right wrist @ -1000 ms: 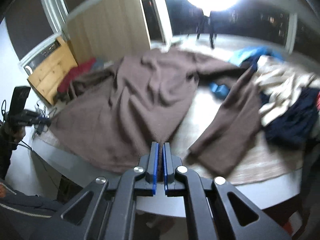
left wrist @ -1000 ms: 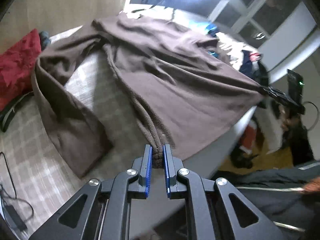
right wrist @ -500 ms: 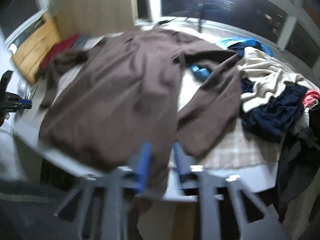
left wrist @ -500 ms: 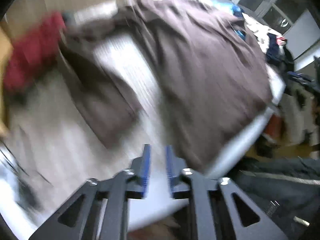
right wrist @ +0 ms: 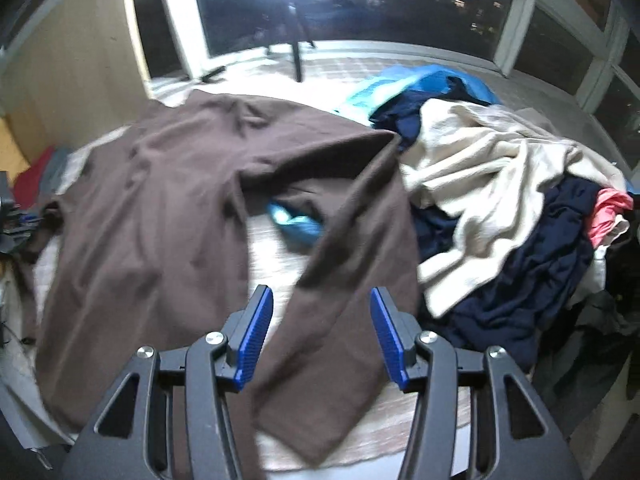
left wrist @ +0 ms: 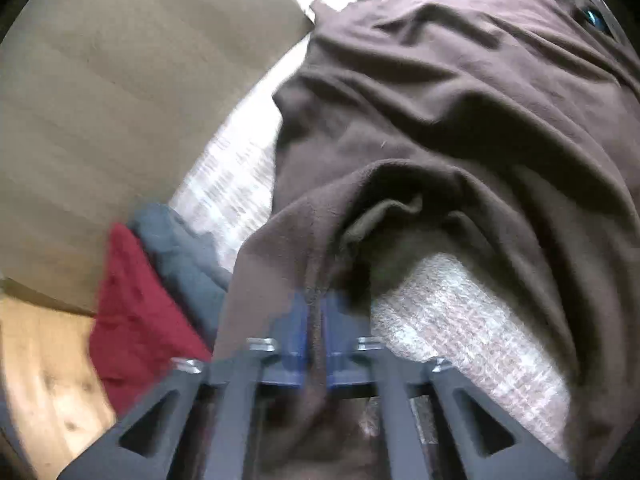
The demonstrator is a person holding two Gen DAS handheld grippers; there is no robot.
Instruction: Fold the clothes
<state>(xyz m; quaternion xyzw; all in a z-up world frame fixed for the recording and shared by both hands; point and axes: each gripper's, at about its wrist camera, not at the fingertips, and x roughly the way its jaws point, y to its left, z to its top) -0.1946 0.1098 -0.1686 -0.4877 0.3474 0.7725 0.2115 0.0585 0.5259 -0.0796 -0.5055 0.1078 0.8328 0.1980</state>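
Observation:
A large brown garment (right wrist: 160, 200) lies spread on the checked bed cover (left wrist: 460, 320). In the left wrist view my left gripper (left wrist: 316, 308) is shut on a fold of the brown garment (left wrist: 460, 100), near its left sleeve; cloth runs down between the blue pads. The picture there is blurred. In the right wrist view my right gripper (right wrist: 320, 300) hangs above the garment's right sleeve (right wrist: 352, 260). Its jaws are opening and stand wide apart. The sleeve lies below and between them, and the pads do not press on it.
A heap of clothes fills the bed's right side: a cream piece (right wrist: 500, 184), navy pieces (right wrist: 540, 264) and a blue one (right wrist: 420, 80). A red cloth (left wrist: 132, 312) and a grey cloth (left wrist: 180, 248) lie at the left by wooden furniture (left wrist: 40, 360). Dark windows stand behind.
Both grippers let go of the garment's near hem. The left one swung left and down and shut on cloth by the left sleeve. The right one opened and moved right over the right sleeve.

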